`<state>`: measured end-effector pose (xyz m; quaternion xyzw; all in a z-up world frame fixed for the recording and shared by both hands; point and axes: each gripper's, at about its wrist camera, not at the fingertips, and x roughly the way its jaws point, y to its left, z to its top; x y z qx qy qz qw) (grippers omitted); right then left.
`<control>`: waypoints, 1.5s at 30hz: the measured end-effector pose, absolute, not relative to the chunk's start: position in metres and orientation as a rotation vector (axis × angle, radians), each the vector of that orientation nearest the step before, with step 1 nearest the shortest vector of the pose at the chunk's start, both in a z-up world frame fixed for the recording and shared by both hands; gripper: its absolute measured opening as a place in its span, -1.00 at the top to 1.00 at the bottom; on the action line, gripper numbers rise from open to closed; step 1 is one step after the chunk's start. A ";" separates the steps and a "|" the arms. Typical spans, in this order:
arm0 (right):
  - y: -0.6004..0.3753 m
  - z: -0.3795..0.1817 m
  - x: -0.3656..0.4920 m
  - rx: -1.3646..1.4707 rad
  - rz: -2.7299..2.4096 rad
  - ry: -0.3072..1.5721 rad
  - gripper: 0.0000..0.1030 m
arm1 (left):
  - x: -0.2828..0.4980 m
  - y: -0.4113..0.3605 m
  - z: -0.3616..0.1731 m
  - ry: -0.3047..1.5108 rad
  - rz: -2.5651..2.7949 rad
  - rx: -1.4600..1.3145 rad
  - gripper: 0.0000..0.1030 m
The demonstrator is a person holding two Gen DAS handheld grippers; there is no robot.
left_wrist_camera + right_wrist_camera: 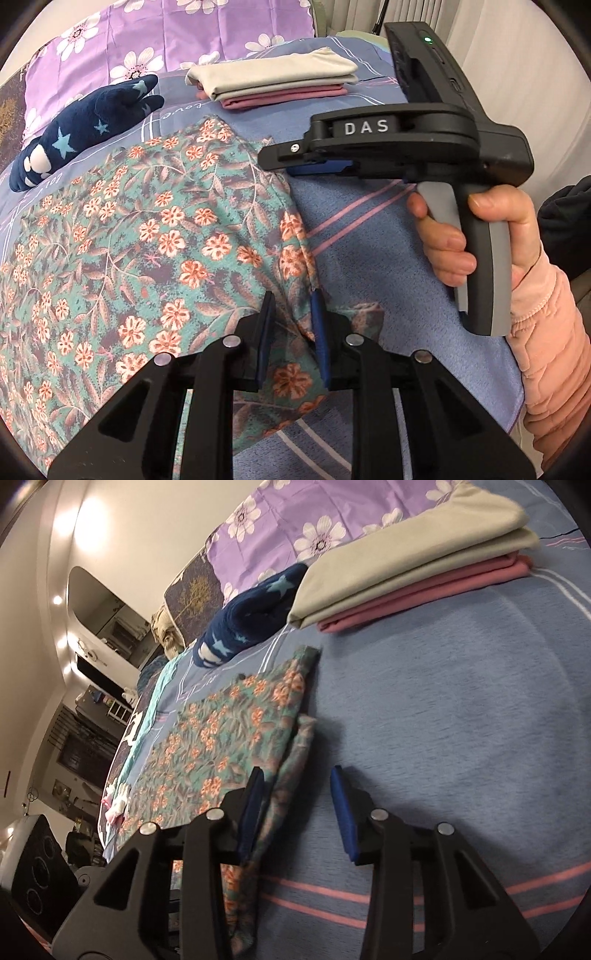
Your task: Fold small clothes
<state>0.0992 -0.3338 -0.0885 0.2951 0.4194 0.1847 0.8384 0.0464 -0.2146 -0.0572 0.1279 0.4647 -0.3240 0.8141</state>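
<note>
A floral green-and-orange garment [147,236] lies spread on the blue bed cover [388,240]. My left gripper [293,321] is open, its blue pads on either side of the garment's right edge near the front. The right gripper [317,168], held in a hand, hovers over that same edge farther back. In the right wrist view the garment [229,738] lies left of centre, and my right gripper [295,805] is open, its left pad [251,808] against the folded edge, its right pad over bare cover.
A stack of folded beige and pink clothes [273,81] sits at the back, also in the right wrist view [406,572]. A navy star plush [81,129] lies at the back left. A purple floral pillow [147,33] is behind.
</note>
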 end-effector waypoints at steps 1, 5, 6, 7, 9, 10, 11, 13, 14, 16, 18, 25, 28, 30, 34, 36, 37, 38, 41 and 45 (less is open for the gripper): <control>-0.330 -0.088 0.101 0.626 0.402 0.899 0.28 | 0.047 -0.214 -0.058 0.992 -0.695 0.270 0.55; -0.329 -0.076 0.103 0.633 0.379 0.855 0.90 | 0.044 -0.211 -0.056 0.976 -0.715 0.261 0.59; -0.329 -0.066 0.099 0.616 0.376 0.809 0.91 | 0.043 -0.210 -0.056 0.967 -0.733 0.256 0.60; -0.329 -0.060 0.097 0.603 0.367 0.779 0.94 | 0.041 -0.210 -0.055 0.955 -0.761 0.246 0.68; -0.331 -0.057 0.098 0.579 0.330 0.762 0.96 | 0.037 -0.211 -0.054 0.933 -0.862 0.210 0.79; -0.332 -0.060 0.101 0.575 0.320 0.770 0.96 | 0.036 -0.213 -0.057 0.947 -0.909 0.187 0.79; -0.332 -0.067 0.105 0.565 0.301 0.784 0.96 | 0.035 -0.216 -0.062 0.979 -0.954 0.173 0.80; -0.334 -0.087 0.112 0.575 0.277 0.824 0.96 | 0.030 -0.225 -0.076 1.022 -0.978 0.178 0.80; -0.334 -0.097 0.114 0.585 0.273 0.839 0.96 | 0.024 -0.227 -0.078 0.998 -0.970 0.200 0.80; -0.337 -0.097 0.113 0.605 0.286 0.832 0.96 | 0.020 -0.228 -0.074 0.983 -0.970 0.220 0.80; -0.334 -0.092 0.110 0.578 0.284 0.816 0.95 | 0.015 -0.229 -0.070 0.974 -0.955 0.240 0.77; -0.338 -0.098 0.108 0.615 0.288 0.822 0.94 | -0.022 -0.255 -0.065 0.866 -0.923 0.425 0.11; -0.339 -0.092 0.105 0.605 0.287 0.801 0.94 | -0.029 -0.264 -0.065 0.826 -0.894 0.475 0.81; -0.339 -0.085 0.102 0.603 0.293 0.766 0.95 | -0.028 -0.259 -0.059 0.828 -0.930 0.423 0.84; -0.343 -0.093 0.111 0.587 0.211 0.783 1.00 | -0.035 -0.262 -0.062 0.836 -0.970 0.461 0.82; -0.354 -0.104 0.113 0.664 0.228 0.797 1.00 | -0.046 -0.259 -0.061 0.807 -0.975 0.493 0.71; -0.359 -0.104 0.111 0.691 0.235 0.785 1.00 | -0.050 -0.260 -0.060 0.804 -0.983 0.493 0.49; -0.361 -0.104 0.109 0.693 0.232 0.778 1.00 | -0.054 -0.260 -0.058 0.804 -0.994 0.486 0.28; -0.360 -0.102 0.102 0.677 0.227 0.774 1.00 | -0.066 -0.250 -0.052 0.792 -0.996 0.476 0.21; -0.361 -0.104 0.095 0.685 0.232 0.779 1.00 | -0.068 -0.201 -0.034 0.754 -0.926 0.399 0.10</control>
